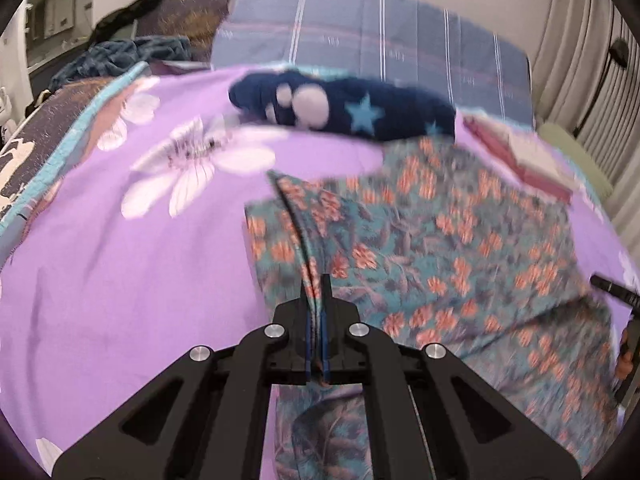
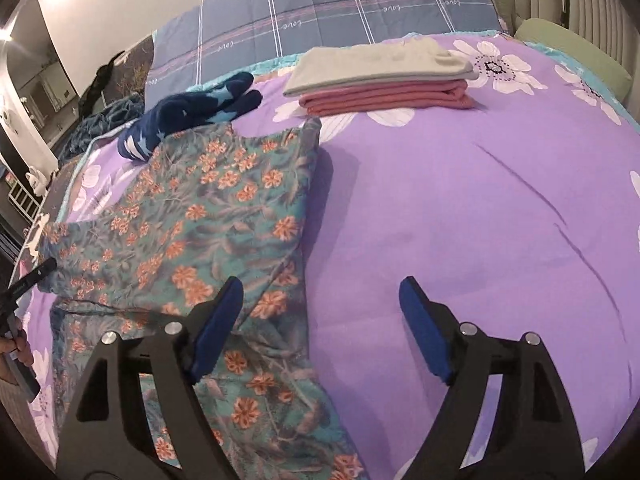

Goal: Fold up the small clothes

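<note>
A teal garment with orange flowers (image 2: 208, 216) lies spread on the purple flowered bedsheet (image 2: 460, 200). In the left wrist view my left gripper (image 1: 316, 286) is shut on a raised fold of this floral garment (image 1: 440, 240), with cloth pinched between the blue pads. My right gripper (image 2: 320, 312) stands open over the garment's right edge. Its left finger (image 2: 220, 320) is over the cloth and its right finger (image 2: 420, 320) over bare sheet. Nothing is pressed between its pads. At the left edge of the right wrist view, the left gripper (image 2: 28, 280) shows by the garment's far corner.
A navy garment with light blue stars (image 2: 192, 116) lies beyond the floral one. A folded stack, grey (image 2: 380, 64) on pink (image 2: 384, 98), sits at the back. A blue plaid quilt (image 2: 320, 12) and a green pillow (image 2: 572, 52) lie behind. Curtains hang on the right.
</note>
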Demonstrator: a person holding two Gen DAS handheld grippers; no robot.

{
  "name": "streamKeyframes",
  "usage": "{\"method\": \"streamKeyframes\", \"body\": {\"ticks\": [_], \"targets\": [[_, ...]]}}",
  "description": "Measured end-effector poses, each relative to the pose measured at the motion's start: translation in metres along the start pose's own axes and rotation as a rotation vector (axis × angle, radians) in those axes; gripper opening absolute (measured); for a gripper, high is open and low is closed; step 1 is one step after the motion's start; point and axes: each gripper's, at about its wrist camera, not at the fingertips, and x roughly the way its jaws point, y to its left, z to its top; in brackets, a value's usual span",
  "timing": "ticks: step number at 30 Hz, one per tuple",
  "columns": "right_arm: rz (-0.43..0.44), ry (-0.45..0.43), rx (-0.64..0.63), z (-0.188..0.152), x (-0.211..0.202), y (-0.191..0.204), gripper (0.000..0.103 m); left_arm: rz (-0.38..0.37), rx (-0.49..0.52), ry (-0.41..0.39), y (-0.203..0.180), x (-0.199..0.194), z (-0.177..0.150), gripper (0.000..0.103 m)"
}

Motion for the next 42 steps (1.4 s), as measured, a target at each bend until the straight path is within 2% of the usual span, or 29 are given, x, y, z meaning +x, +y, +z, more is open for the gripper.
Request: {"method": "streamKeyframes", "body": {"ticks": [1, 4, 7, 8, 9, 10, 11, 13, 15, 16, 18, 19, 21, 23, 25, 26, 28, 29, 31, 32, 34, 37, 38, 42], "targets": [[0.006, 0.002, -0.012, -0.002, 0.0, 0.003, 0.082, 0.001, 0.007, 0.008, -0.002, 0.002, -0.004, 0.005], [-0.001, -0.032, -0.1, -0.009, -0.009, 0.021, 0.082, 0.037, -0.022, -0.013, -0.001, -0.002, -0.008, 0.024], [0.002, -0.109, -0.214, -0.018, -0.028, 0.043, 0.081, 0.07, -0.011, -0.106, -0.008, -0.024, -0.004, 0.027], [0.059, -0.122, -0.245, -0.022, -0.033, 0.053, 0.079, 0.049, 0.001, -0.142, -0.014, -0.033, -0.002, 0.027], [0.105, -0.114, -0.264, -0.025, -0.034, 0.059, 0.067, 0.023, 0.008, -0.156, -0.018, -0.037, -0.001, 0.028], [0.148, -0.096, -0.285, -0.027, -0.032, 0.067, 0.049, -0.006, 0.018, -0.156, -0.022, -0.037, -0.002, 0.029], [0.197, -0.056, -0.309, -0.031, -0.027, 0.078, 0.043, -0.03, 0.03, -0.142, -0.028, -0.034, -0.002, 0.029], [0.251, 0.024, -0.323, -0.035, -0.011, 0.095, 0.018, -0.028, 0.056, -0.071, -0.04, -0.013, -0.006, 0.029], [0.262, 0.08, -0.295, -0.036, 0.01, 0.108, 0.014, -0.026, 0.033, 0.027, -0.044, 0.019, -0.017, 0.03], [0.246, 0.09, -0.283, -0.035, 0.02, 0.112, 0.014, -0.026, 0.01, 0.054, -0.043, 0.035, -0.023, 0.033], [0.172, 0.085, -0.245, -0.029, 0.042, 0.115, 0.013, -0.036, 0.021, 0.016, -0.045, 0.036, -0.026, 0.04], [0.155, 0.073, -0.226, -0.026, 0.046, 0.113, 0.006, -0.045, 0.014, 0.015, -0.045, 0.035, -0.025, 0.041], [0.131, 0.023, -0.17, -0.018, 0.045, 0.104, 0.0, -0.037, 0.017, 0.009, -0.046, 0.036, -0.029, 0.042], [0.113, -0.034, -0.162, -0.017, 0.035, 0.097, 0.0, -0.024, 0.03, 0.009, -0.048, 0.036, -0.029, 0.042], [0.022, -0.076, -0.171, -0.017, 0.027, 0.089, 0.0, -0.016, 0.041, 0.008, -0.05, 0.037, -0.028, 0.043], [0.007, -0.064, -0.147, -0.018, 0.025, 0.078, 0.0, -0.015, 0.044, 0.007, -0.05, 0.036, -0.027, 0.043], [-0.078, -0.036, -0.11, -0.018, 0.026, 0.06, 0.0, -0.016, 0.043, 0.004, -0.049, 0.034, -0.027, 0.043], [-0.078, -0.011, -0.075, -0.018, 0.028, 0.045, 0.0, -0.017, 0.042, 0.003, -0.05, 0.034, -0.027, 0.044], [-0.012, 0.005, -0.037, -0.019, 0.023, 0.031, 0.0, -0.018, 0.045, 0.007, -0.05, 0.033, -0.028, 0.044], [-0.006, -0.002, -0.061, -0.021, 0.018, 0.034, 0.0, -0.017, 0.046, 0.007, -0.05, 0.033, -0.028, 0.044], [0.015, -0.029, -0.133, -0.025, 0.009, 0.048, 0.009, -0.015, 0.049, 0.006, -0.05, 0.033, -0.028, 0.045], [0.109, -0.031, -0.227, -0.034, 0.007, 0.077, 0.009, -0.014, 0.052, 0.005, -0.051, 0.033, -0.028, 0.045], [0.112, -0.029, -0.246, -0.032, 0.012, 0.087, 0.01, -0.014, 0.052, 0.005, -0.051, 0.033, -0.028, 0.046], [0.123, -0.046, -0.237, -0.017, 0.03, 0.108, 0.011, -0.014, 0.052, 0.004, -0.051, 0.033, -0.028, 0.046]]}}
